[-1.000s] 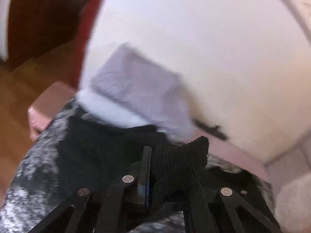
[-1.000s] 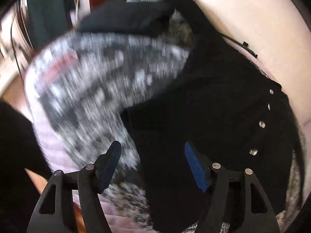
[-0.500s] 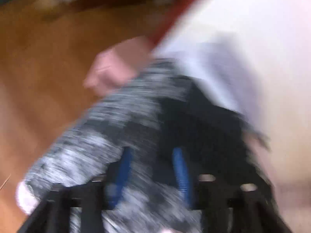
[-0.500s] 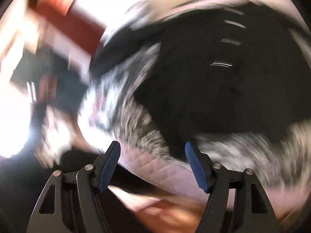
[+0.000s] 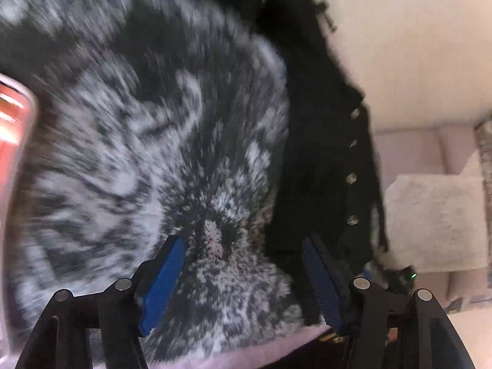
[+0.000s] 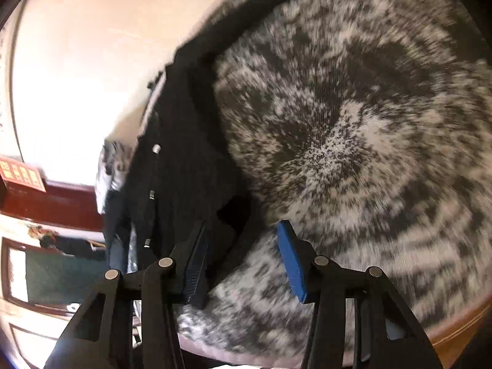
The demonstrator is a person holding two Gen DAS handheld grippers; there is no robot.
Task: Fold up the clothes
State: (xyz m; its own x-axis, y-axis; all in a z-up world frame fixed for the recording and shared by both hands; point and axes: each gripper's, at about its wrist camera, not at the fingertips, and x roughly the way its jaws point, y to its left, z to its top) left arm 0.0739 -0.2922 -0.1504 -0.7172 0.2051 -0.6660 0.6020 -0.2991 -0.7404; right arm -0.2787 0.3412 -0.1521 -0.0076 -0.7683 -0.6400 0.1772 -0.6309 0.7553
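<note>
A large blanket (image 5: pixel 129 141) with a black and white speckled pattern is seen spread under and ahead of both claws; its pattern is blurred in both views. No container is seen. A black garment (image 5: pixel 319 160) with a row of metal snaps (image 5: pixel 350 178) is laid on the blanket, ahead and to the right of the left gripper (image 5: pixel 243 273), and ahead and to the left of the right gripper (image 6: pixel 240 261). A pale wall (image 5: pixel 409 37) is seen beyond the garment. A white fluffy cushion (image 5: pixel 436 221) is placed far to the right of the left gripper. The jaws of the left gripper are opening, with only blanket and the garment's edge behind the gap. The jaws of the right gripper are closing, and the garment's edge is seen between them, not pressed.
</note>
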